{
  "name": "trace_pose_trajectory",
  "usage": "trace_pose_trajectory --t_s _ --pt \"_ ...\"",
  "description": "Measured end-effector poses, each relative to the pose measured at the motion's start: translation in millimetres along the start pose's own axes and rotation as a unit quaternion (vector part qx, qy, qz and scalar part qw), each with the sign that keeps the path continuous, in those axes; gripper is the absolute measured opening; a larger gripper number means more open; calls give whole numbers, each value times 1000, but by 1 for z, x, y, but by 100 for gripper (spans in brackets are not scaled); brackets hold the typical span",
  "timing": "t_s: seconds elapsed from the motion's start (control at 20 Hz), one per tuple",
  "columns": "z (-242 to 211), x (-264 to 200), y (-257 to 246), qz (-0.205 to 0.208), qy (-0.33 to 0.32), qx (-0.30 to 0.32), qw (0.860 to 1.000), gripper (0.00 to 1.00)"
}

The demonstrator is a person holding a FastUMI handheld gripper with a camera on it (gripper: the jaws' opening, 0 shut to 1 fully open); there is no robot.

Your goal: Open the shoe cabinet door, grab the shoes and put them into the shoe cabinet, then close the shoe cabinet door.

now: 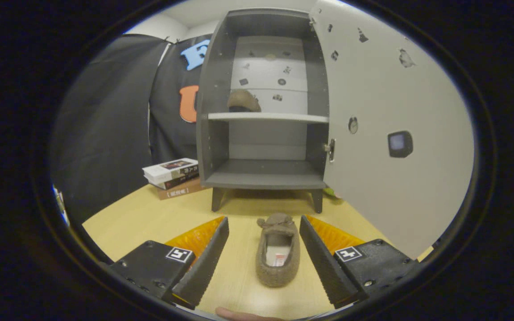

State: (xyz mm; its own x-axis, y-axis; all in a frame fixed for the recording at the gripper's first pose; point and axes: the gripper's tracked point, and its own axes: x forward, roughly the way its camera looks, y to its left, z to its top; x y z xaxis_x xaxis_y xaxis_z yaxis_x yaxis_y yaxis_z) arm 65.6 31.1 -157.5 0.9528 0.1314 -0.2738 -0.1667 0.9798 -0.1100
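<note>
Pale wood makes up the bench (150,218) that carries everything. On it a brown slipper (278,252) lies flat, its toe turned toward the shoe cabinet (263,107) and its heel nearest the camera, with the opening facing up and a light insole showing inside. The slipper sits between the two fingers of the claw (263,225), which are spread wide; neither finger touches it, and bare bench shows on both sides of the slipper.

Beyond the slipper's toe stands the shoe cabinet, a dark grey box on short legs, well apart from the slipper. Its door (386,133) hangs open to the right of the cabinet, the pale inner face turned toward the camera, with a small dark square piece (400,144) fixed on it and a metal hinge (331,150) at the cabinet's edge. Inside the cabinet, one light shelf (268,117) divides the space in two. A second brown slipper (243,101) rests on that shelf, toward the cabinet's left wall. The lower compartment holds nothing that can be made out.

Just left of the cabinet's foot a small stack of books (172,177) lies on the bench. Behind the cabinet hangs black cloth (105,120). A fingertip (243,315) shows at the near edge of the bench, on the side of the slipper's heel away from the cabinet.
</note>
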Motion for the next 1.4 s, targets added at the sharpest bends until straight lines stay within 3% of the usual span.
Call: trace_pose_trajectory --t_s 0.2,0.3,0.55,0.75,0.8,0.85,0.95,1.05,1.4 --pt "-17 16 0 -13 33 9 999 100" --pt "-27 20 1 -20 56 31 998 95" --pt "-36 28 1 -46 91 59 993 69" --pt "-46 41 -9 -64 110 64 990 60" --pt "-50 51 -9 -57 115 76 989 57" --pt "-54 59 -4 -35 126 101 986 40" --pt "-53 59 -3 -6 134 143 981 19" --pt "-53 58 -1 14 130 149 980 11" --pt "-29 25 2 50 92 120 987 10"
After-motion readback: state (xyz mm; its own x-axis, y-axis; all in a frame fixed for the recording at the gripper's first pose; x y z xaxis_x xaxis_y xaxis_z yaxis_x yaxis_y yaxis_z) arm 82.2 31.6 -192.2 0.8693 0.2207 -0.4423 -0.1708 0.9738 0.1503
